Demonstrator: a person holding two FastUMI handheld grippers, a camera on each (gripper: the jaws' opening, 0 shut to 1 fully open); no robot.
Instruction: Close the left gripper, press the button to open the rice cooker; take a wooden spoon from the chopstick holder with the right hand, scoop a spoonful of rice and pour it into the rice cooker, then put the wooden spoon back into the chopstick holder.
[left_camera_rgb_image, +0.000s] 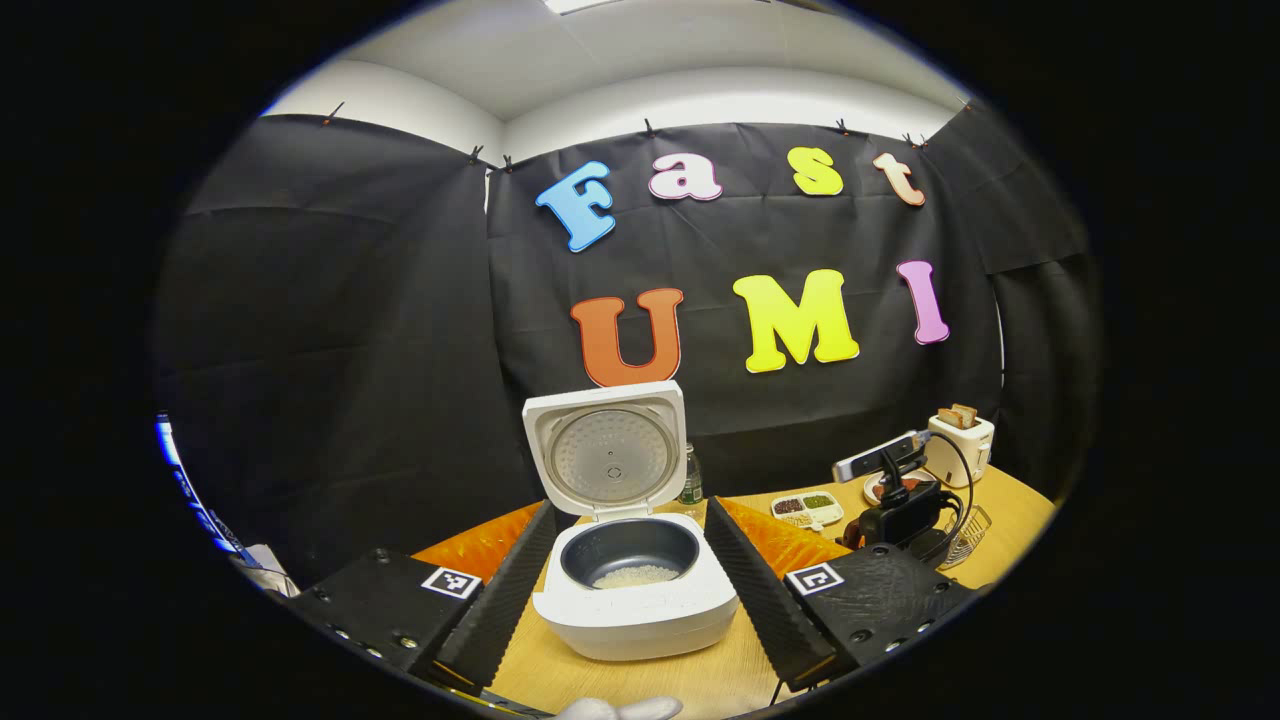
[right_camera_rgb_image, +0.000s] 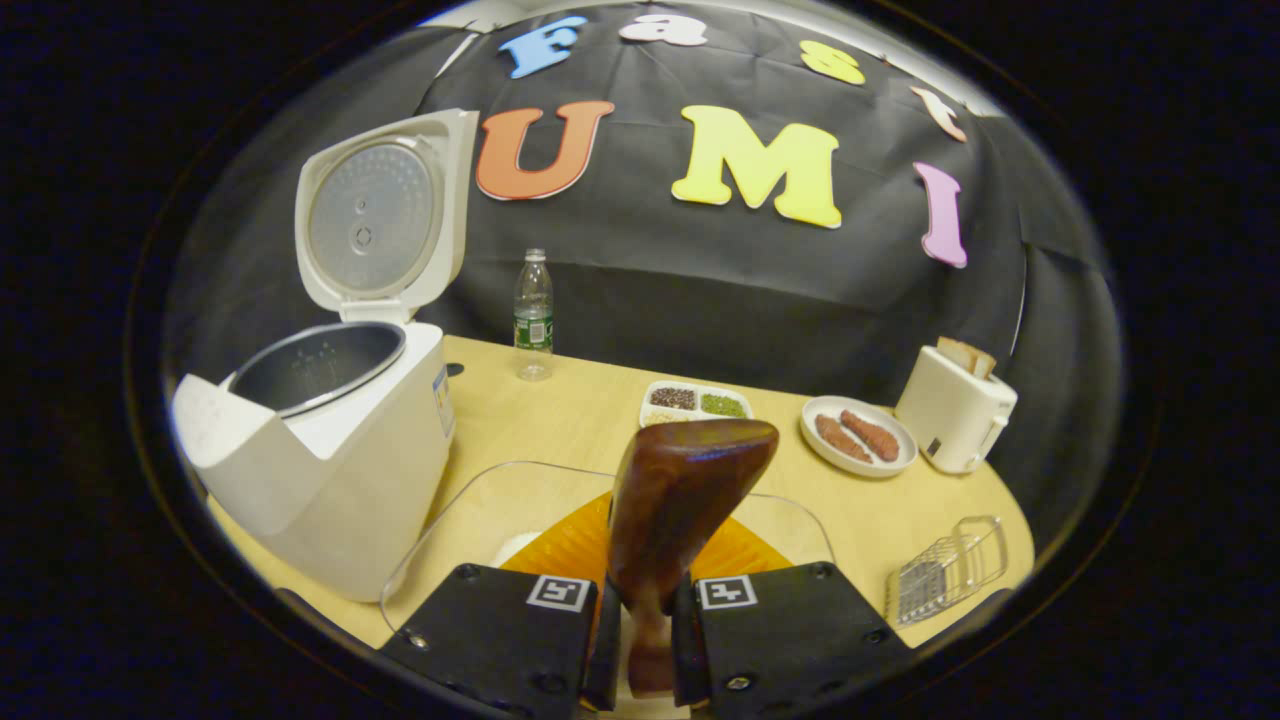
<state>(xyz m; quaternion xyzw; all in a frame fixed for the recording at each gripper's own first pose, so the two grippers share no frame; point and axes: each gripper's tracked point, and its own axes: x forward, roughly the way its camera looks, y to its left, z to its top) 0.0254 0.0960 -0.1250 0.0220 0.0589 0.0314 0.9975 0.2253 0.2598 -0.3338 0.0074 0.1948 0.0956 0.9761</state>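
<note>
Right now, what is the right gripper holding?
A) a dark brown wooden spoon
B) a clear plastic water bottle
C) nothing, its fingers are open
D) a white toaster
A: in the right gripper view the right gripper is clamped on the handle of the dark brown wooden spoon, whose bowl points up over a clear glass bowl.

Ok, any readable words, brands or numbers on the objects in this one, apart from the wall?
No text can be read.
Label on the water bottle: too small and blurred.
Sticker on the side of the rice cooker: too small.
Square marker: coded pattern, no words.
</note>
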